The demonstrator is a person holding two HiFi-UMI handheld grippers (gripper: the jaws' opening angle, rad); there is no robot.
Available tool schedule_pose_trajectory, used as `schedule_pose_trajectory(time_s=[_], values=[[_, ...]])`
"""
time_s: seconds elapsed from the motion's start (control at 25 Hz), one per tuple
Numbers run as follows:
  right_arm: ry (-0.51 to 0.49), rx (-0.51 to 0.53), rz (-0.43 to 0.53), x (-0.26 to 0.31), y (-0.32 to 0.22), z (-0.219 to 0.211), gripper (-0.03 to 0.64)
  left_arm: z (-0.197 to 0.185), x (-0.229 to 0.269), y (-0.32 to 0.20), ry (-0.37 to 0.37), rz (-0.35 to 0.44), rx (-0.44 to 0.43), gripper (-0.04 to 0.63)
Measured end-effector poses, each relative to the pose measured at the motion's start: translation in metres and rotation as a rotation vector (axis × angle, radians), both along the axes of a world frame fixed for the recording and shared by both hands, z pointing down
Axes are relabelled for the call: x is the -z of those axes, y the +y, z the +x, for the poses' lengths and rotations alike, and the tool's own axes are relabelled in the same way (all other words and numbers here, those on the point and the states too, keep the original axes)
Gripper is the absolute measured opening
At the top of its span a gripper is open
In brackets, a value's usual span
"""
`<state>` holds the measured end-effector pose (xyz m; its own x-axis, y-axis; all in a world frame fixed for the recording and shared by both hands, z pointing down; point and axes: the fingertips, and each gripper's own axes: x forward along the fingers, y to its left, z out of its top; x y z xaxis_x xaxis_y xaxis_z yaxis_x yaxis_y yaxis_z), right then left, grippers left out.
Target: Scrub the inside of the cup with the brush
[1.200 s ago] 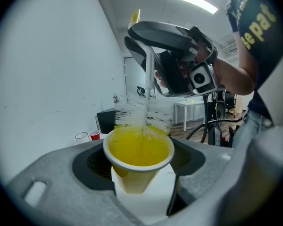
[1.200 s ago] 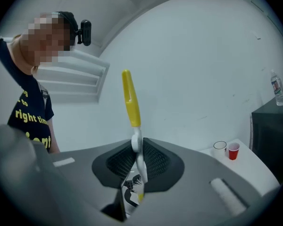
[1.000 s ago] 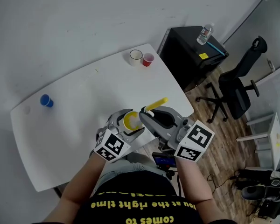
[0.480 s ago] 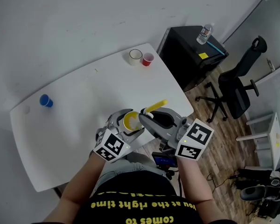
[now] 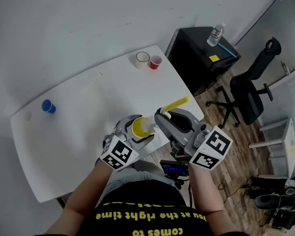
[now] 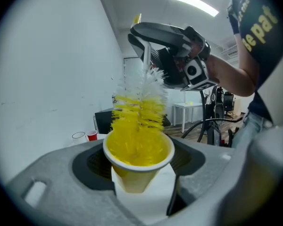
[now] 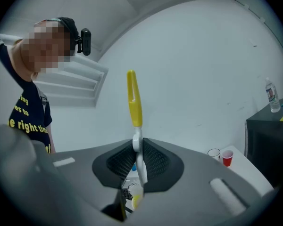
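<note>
In the head view my left gripper [image 5: 136,131] is shut on a yellow paper cup [image 5: 138,126], holding it tilted above the table's near edge. The right gripper [image 5: 162,117] is shut on the white stem of a bottle brush, whose yellow handle [image 5: 177,103] sticks out up and to the right. The left gripper view shows the cup [image 6: 132,178] mouth-up between the jaws. The brush's yellow bristles [image 6: 137,119] are partly inside it and their white top is above the rim. In the right gripper view the brush stem [image 7: 139,161] is pinched between the jaws.
A white table [image 5: 83,107] carries a blue cup [image 5: 48,106] at the left, and a clear cup [image 5: 143,59] and a red cup [image 5: 156,62] at the far corner. A black cabinet [image 5: 199,58] with a water bottle [image 5: 216,35] and an office chair [image 5: 250,95] stand to the right.
The right gripper has shifted right and slightly up with the brush, drawing the bristles partly out of the cup. The left gripper and cup stayed put.
</note>
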<state>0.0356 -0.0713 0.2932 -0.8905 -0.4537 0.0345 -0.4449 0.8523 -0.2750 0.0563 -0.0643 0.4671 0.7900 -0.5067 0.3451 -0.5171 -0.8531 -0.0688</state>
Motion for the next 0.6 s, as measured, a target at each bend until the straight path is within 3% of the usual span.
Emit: schedule_pose_trajectory(time_s=[0.16, 0.36, 0.6], values=[[0.007, -0.043, 0.044, -0.002, -0.002, 0.001, 0.041, 0.01, 0.001, 0.004, 0.0, 0.001, -0.021, 0.345], [0.054, -0.033, 0.029, -0.021, 0.0, -0.005, 0.041, 0.013, 0.004, 0.004, -0.004, 0.004, -0.02, 0.345], [0.039, -0.041, 0.038, -0.018, 0.002, -0.004, 0.041, 0.007, 0.002, 0.005, -0.001, 0.006, -0.014, 0.345]])
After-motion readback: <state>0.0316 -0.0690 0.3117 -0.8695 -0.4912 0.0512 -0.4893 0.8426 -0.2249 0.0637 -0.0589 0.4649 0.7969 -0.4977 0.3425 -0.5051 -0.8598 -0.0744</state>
